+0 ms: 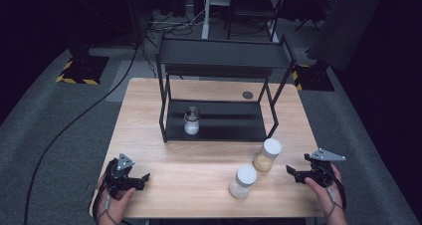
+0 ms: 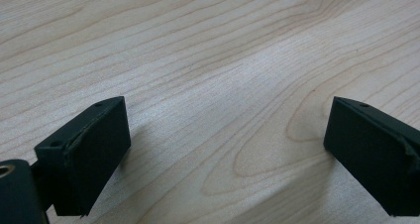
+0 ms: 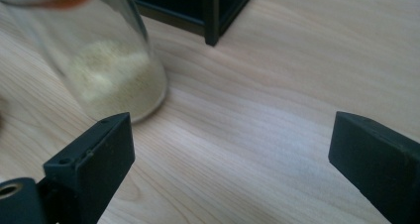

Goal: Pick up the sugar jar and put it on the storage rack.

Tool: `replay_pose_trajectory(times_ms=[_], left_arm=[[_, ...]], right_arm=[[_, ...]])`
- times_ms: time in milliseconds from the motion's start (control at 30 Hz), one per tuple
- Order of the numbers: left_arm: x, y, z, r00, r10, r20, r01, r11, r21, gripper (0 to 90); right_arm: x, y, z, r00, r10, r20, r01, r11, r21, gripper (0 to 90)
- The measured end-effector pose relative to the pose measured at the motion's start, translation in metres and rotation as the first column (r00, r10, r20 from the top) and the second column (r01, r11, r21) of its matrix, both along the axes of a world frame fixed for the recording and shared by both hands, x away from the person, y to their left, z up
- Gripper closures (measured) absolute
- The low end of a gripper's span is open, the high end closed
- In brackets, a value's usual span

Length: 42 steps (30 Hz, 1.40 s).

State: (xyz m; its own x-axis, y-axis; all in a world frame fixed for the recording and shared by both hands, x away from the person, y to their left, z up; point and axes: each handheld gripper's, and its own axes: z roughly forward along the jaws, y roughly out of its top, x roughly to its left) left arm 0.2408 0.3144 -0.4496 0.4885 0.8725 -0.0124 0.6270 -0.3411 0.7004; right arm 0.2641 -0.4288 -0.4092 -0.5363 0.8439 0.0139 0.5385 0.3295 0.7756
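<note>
On the light wooden tabletop (image 1: pixel 199 180) stands a black metal rack (image 1: pixel 219 90) with two shelves, toward the far side. On its lower shelf, at the left part, there is a small glass jar (image 1: pixel 191 120) with white content and a dark lid. In front of the rack, on the tabletop, stand two more jars with white lids: one with yellowish grains (image 1: pixel 267 155) just beside the rack's front right leg, and one with paler content (image 1: pixel 243 181) a little nearer to the person and to the left of it — the two are close but apart. The left gripper (image 1: pixel 142 177) is held low over the near left corner of the tabletop; in the left gripper view its jaws are wide apart, with bare wood between them. The right gripper (image 1: pixel 290 171) is at the near right side, pointing toward the two jars. Its jaws are also wide apart and hold nothing — in the right gripper view the jar with yellowish grains (image 3: pixel 111 70) stands upright just beyond the left jaw, not between them, and a leg of the rack (image 3: pixel 210 16) is seen behind.
</note>
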Motion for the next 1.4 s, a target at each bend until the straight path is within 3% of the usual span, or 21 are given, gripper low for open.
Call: replay_pose_trajectory(times_ms=[333, 700, 1000, 1400], left_arm=[[0.0, 0.0, 0.0, 1.0, 0.0, 0.0, 0.0, 1.0, 0.0, 3.5], [0.0, 0.0, 0.0, 1.0, 0.0, -0.001, 0.0, 1.0, -0.001, 3.5], [0.0, 0.0, 0.0, 1.0, -0.001, -0.001, 0.001, 1.0, 0.0, 3.5], [0.0, 0.0, 0.0, 1.0, 0.0, 0.0, 0.0, 1.0, 0.0, 3.5]], right_arm=[[-0.008, 0.007, 0.031, 0.9983, 0.046, 0.036, -0.046, 0.999, 0.023, 4.1], [-0.016, 0.016, 0.062, 0.9952, 0.086, 0.046, -0.088, 0.995, 0.05, 4.1], [-0.022, 0.025, 0.077, 0.9918, 0.112, 0.06, -0.116, 0.991, 0.063, 4.1], [-0.024, 0.042, 0.087, 0.9835, 0.166, 0.072, -0.171, 0.983, 0.069, 4.1]])
